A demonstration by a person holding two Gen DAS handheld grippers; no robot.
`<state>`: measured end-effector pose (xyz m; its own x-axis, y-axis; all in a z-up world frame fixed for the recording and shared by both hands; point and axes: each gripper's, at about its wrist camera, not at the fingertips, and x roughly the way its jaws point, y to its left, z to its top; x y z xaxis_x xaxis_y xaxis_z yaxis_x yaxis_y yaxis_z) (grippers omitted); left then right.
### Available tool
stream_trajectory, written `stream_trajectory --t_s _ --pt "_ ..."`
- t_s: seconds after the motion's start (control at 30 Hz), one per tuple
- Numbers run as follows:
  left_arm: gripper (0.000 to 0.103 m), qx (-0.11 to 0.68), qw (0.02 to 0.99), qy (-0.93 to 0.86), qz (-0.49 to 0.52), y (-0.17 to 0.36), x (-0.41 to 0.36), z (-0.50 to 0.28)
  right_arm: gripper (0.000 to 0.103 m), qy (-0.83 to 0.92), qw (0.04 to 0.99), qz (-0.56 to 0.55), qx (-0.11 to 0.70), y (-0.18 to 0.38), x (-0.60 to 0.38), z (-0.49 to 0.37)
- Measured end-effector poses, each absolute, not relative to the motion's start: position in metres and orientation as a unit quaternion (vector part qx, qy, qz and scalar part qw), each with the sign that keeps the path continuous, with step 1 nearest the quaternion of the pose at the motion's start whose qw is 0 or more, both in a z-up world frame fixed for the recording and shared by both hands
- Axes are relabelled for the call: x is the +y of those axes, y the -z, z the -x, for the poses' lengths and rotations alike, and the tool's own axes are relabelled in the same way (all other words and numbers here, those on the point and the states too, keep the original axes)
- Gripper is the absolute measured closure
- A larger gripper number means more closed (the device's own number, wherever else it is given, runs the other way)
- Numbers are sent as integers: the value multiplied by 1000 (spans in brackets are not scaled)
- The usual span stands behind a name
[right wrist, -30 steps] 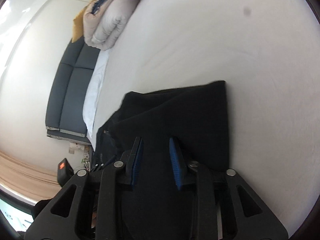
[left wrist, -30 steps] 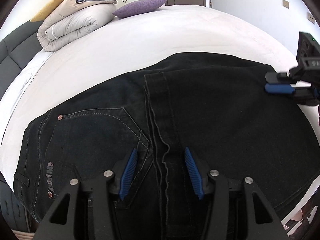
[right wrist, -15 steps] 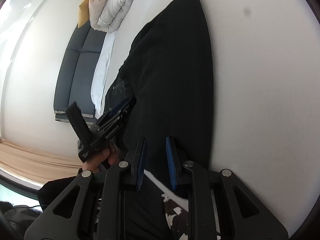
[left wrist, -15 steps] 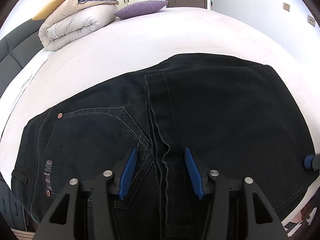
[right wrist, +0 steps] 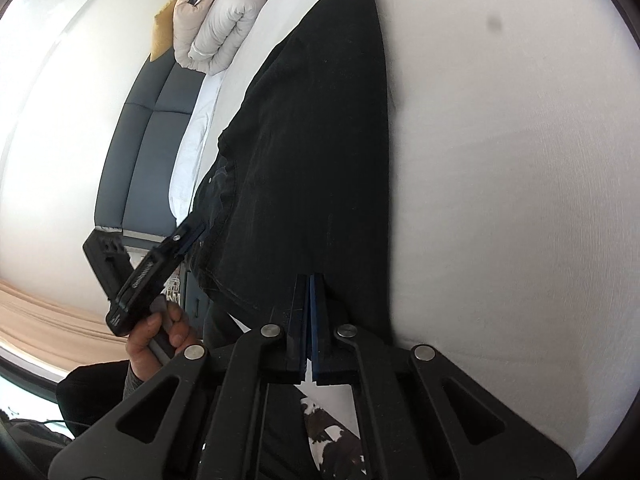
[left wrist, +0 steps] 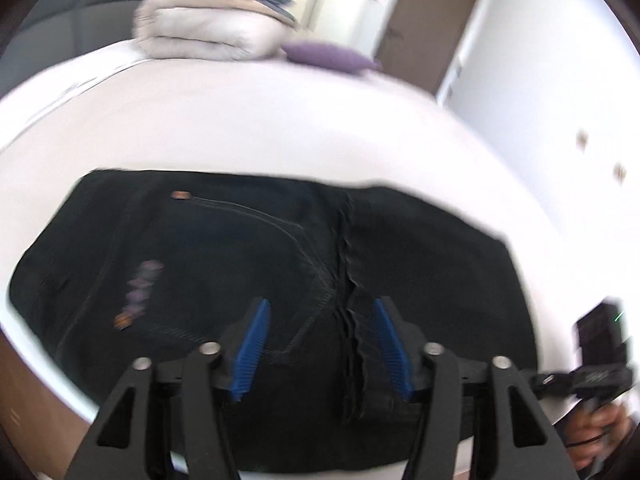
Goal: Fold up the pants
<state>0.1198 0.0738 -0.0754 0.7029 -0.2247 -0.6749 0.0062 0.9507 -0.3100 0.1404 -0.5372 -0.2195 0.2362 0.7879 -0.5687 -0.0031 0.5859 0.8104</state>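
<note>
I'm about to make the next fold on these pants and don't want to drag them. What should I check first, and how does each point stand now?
1. Right gripper shut at the edge of the pants: ok; jaws have just closed.
2. Fabric caught between its pads: cannot tell.
3. Left gripper open, nothing pinched: ok; jaws have just been opening.
4. Pants lie flat on the bed: ok.
5. Duvet and pillow clear of the pants: ok.
</note>
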Motion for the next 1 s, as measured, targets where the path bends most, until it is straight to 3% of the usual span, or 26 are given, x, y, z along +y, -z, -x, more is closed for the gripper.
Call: stream_trajectory --t_s 0.1,0.17,0.3,0.47,0.83,1.0 --pt "11 315 916 13 249 64 139 -83 103 -285 700 -360 547 222 -541 -137" --pt "11 280 902 -27 327 68 186 -62 103 -286 702 -365 541 223 -542 -136" --pt "11 239 848 -68 469 99 257 -37 103 -272 709 -378 529 221 -544 -132" --pt "16 250 803 -46 539 133 272 -38 103 -266 708 -390 525 219 -549 -131" --pt "20 235 771 -13 592 157 271 -49 103 -265 708 -392 525 218 -553 -133" --pt "29 238 773 6 588 154 264 -54 103 -265 707 -392 525 218 -552 -133"
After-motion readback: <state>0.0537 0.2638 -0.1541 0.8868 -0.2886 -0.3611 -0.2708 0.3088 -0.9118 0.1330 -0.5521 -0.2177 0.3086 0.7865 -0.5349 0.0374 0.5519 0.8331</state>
